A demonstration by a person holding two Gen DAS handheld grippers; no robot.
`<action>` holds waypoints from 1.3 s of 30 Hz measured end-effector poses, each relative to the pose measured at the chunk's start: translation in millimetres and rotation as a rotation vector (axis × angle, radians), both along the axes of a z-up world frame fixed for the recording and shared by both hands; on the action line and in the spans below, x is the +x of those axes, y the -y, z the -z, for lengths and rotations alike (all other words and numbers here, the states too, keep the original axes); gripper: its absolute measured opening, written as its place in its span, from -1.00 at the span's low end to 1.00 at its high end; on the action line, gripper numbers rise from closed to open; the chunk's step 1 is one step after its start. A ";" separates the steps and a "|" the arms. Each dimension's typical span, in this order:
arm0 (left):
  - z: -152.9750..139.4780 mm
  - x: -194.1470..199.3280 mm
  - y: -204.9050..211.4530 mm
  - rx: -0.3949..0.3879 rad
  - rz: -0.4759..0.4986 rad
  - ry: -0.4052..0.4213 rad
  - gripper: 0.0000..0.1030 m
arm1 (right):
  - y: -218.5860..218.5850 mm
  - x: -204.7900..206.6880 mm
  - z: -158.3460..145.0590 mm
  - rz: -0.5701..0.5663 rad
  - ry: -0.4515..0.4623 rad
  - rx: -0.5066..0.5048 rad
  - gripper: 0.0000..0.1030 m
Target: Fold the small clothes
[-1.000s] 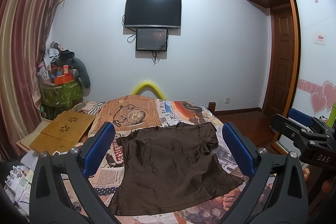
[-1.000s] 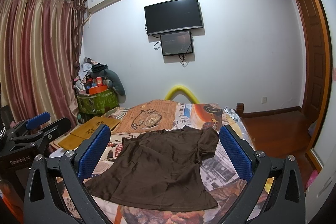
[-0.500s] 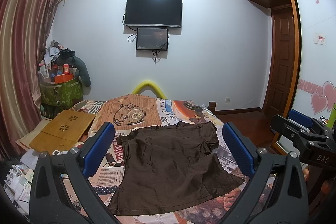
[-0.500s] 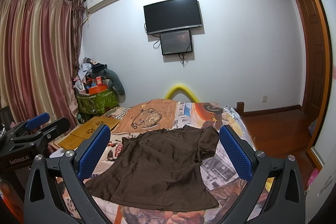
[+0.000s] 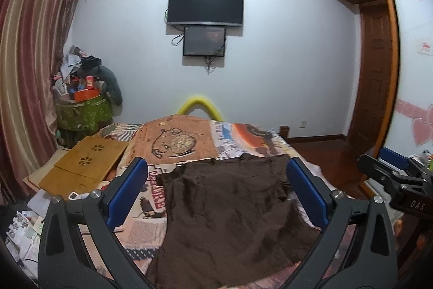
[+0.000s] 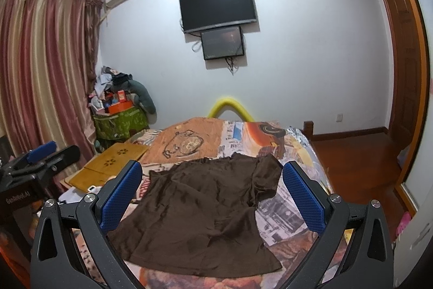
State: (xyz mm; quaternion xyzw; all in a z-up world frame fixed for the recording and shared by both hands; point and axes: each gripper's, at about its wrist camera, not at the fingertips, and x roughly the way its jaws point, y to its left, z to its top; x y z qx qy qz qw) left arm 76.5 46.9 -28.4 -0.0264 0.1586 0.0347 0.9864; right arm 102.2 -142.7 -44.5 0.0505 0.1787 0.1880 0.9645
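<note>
Brown T-shirt (image 5: 230, 213) lies flat on bed (image 5: 178, 137), collar at 12 o'clock. Both hand-held grippers, left (image 5: 216, 194) and right (image 6: 212, 194), gape wide, empty. Pinch hem corners at 6 o'clock evenly.

I can read "OAS" on the right gripper (image 5: 397, 175) body — and "GenRobot.AI" on the left gripper (image 6: 40, 156) body. The bedspread (image 5: 157, 194) lettering is too distorted to read.
</note>
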 end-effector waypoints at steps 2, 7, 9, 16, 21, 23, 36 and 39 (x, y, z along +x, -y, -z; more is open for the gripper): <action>6.1 20.5 -10.1 -0.021 -0.001 -0.036 1.00 | 5.1 17.0 8.0 0.023 -0.031 0.011 1.00; 29.0 75.3 -40.7 -0.043 -0.068 -0.120 1.00 | 19.8 69.4 31.3 0.078 -0.148 0.038 1.00; 39.3 103.9 -54.5 -0.034 -0.102 -0.158 1.00 | 27.4 91.6 42.9 0.116 -0.187 0.028 1.00; 90.9 185.6 -112.7 -0.018 -0.191 -0.302 1.00 | 42.6 146.1 70.0 0.180 -0.292 -0.048 1.00; 132.8 234.7 -150.0 0.015 -0.269 -0.406 1.00 | 46.3 180.9 94.1 0.153 -0.391 -0.087 0.94; 151.9 251.0 -163.4 -0.029 -0.234 -0.460 1.00 | 48.1 194.8 103.0 0.144 -0.428 -0.081 0.87; 223.6 289.9 -198.3 -0.158 -0.216 -0.667 0.68 | 37.3 220.7 143.5 0.065 -0.512 -0.088 0.48; 227.3 305.9 -199.4 -0.216 -0.188 -0.662 0.64 | 38.6 223.9 147.8 0.049 -0.527 -0.070 0.33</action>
